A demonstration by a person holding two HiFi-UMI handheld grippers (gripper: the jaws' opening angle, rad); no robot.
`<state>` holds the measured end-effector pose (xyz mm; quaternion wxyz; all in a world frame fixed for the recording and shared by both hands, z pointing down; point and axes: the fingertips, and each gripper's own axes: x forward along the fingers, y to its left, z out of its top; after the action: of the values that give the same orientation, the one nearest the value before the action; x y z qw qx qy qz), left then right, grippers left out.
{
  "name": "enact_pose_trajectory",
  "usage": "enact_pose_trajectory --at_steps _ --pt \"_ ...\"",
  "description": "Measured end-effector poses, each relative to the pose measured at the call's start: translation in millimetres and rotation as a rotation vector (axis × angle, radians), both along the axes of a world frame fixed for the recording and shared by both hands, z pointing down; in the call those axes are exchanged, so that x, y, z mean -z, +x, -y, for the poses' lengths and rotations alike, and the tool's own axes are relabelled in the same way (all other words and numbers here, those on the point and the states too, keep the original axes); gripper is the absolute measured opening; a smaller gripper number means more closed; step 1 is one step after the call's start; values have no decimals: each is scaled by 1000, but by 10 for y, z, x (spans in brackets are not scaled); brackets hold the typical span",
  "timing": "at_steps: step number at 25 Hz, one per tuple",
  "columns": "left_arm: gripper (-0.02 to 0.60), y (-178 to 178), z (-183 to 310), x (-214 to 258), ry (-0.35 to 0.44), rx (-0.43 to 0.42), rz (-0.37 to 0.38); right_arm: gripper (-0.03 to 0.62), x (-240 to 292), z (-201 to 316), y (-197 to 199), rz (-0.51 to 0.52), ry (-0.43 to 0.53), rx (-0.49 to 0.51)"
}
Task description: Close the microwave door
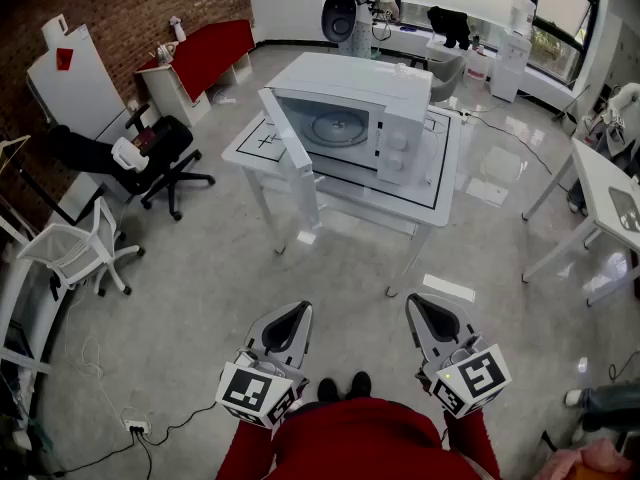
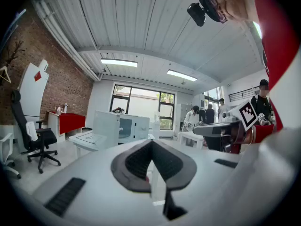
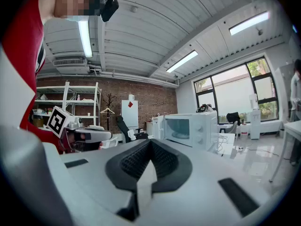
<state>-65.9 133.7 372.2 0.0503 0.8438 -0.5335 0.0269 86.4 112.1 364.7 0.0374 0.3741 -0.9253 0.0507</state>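
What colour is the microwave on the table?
White: the microwave shows best in the head view.

The person wears a red top [image 1: 360, 436] with long red sleeves [image 1: 247, 454] and dark shoes [image 1: 345, 386]. A black camera [image 2: 197, 12] is mounted at the head. The left gripper [image 1: 298, 310] and the right gripper [image 1: 416, 302] look alike. Each has a smooth white shell tapering to a point, 2 dark grey ribbed pads [image 2: 136, 161] lining the jaws, black slots [image 2: 66, 197] on the shell, and a white cube [image 1: 256, 392] with black-and-white square markers.
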Motion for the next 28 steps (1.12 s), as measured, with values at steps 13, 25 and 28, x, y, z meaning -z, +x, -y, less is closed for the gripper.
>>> enact_pose_trajectory --at_steps 13,25,28 --pt "11 -56 -28 -32 0 4 -3 14 -2 -41 -74 -14 0 7" --pt "11 -55 -22 -117 -26 8 -44 15 -88 -60 6 12 -27 8" --pt "11 0 -2 -140 -31 3 -36 15 -128 -43 38 10 -38 7"
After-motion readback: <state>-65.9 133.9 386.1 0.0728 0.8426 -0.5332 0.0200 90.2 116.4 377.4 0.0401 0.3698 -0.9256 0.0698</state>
